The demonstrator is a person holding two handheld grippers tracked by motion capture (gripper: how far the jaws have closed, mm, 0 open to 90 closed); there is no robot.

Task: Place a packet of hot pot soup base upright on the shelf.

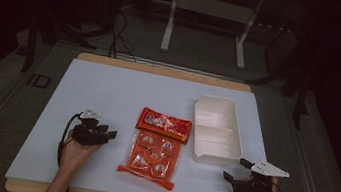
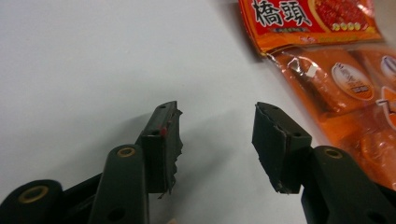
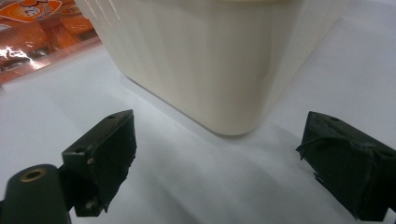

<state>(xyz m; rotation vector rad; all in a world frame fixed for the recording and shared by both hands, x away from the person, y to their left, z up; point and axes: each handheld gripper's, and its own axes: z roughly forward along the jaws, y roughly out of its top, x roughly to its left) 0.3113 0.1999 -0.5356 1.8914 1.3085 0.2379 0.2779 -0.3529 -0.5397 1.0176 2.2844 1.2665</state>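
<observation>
Looks like nothing's really been started yet. The white box (image 1: 218, 129) sits empty at about 3 o'clock on the worktop (image 1: 108, 92), and the two snack packs are both outside it: the red pack (image 1: 164, 123) dead centre, the orange pack (image 1: 152, 160) just below it at 6 o'clock, their edges overlapping. The left tool (image 1: 102, 133) rests at 8 o'clock, jaws wide apart with nothing between them, pointing toward the orange pack. The right tool (image 1: 237, 172) is at 4 o'clock, jaws spread and empty too, right by the box's near corner. My guess is the packs go in the box, so everything's left to do. The room behind is too dark to read, and the pack labels are blurry.
</observation>
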